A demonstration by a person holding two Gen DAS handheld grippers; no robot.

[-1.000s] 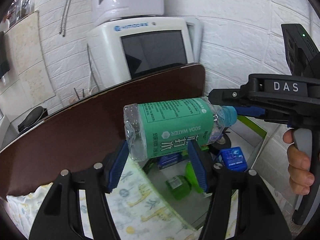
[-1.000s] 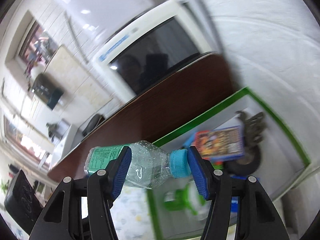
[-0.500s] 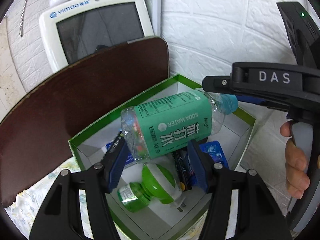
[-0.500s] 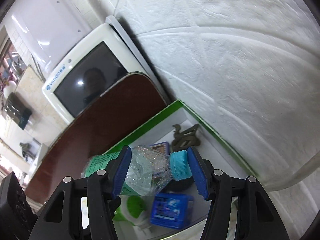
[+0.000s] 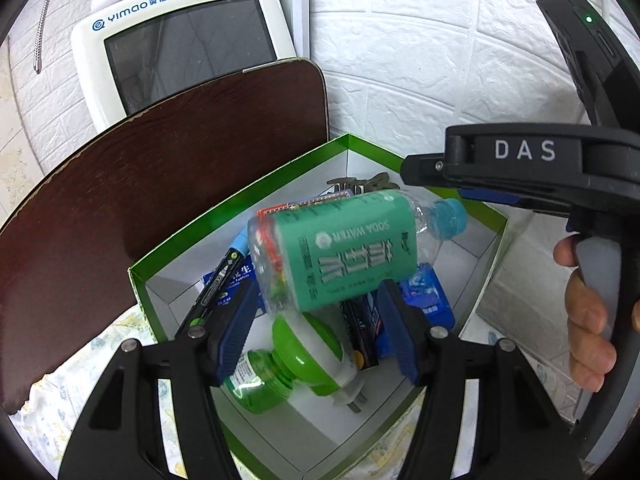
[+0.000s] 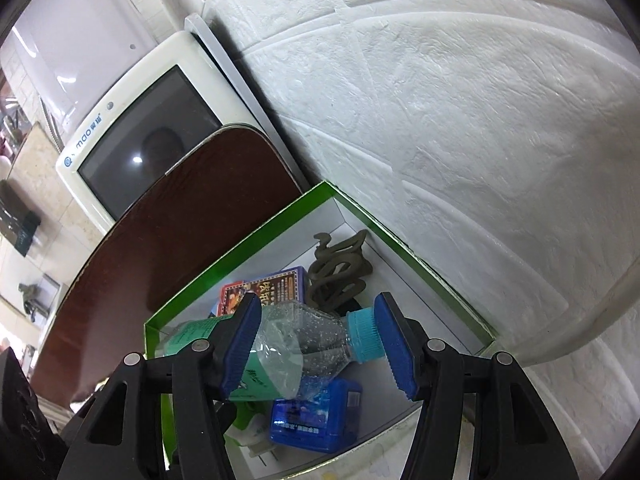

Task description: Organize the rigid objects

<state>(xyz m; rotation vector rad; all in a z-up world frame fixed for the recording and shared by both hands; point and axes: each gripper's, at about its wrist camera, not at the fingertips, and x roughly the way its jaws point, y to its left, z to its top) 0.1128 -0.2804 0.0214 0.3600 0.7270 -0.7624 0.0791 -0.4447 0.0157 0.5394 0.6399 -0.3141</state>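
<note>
A clear soda water bottle [image 5: 352,252] with a green label and blue cap lies sideways in the air above a green-rimmed white box [image 5: 240,196]. My left gripper [image 5: 316,324] has its blue pads either side of the bottle's lower body; contact is unclear. My right gripper [image 6: 316,344] spans the bottle's neck [image 6: 316,344] and cap lengthwise, its right pad against the cap [image 6: 362,336]. The right gripper also shows in the left wrist view [image 5: 424,168] at the right. The box rim shows in the right wrist view [image 6: 400,240].
The box holds a green-capped bottle [image 5: 296,360], blue packs [image 6: 316,416], a black marker [image 5: 216,284], a card box [image 6: 264,288] and a dark metal piece [image 6: 340,268]. A brown board [image 5: 160,184] and a white monitor [image 5: 188,44] stand behind. A white brick wall is close at the right.
Both grippers have carried the bottle forward and down over the box, which now fills the lower view. The bottle has tilted, cap end higher in the left wrist view.
</note>
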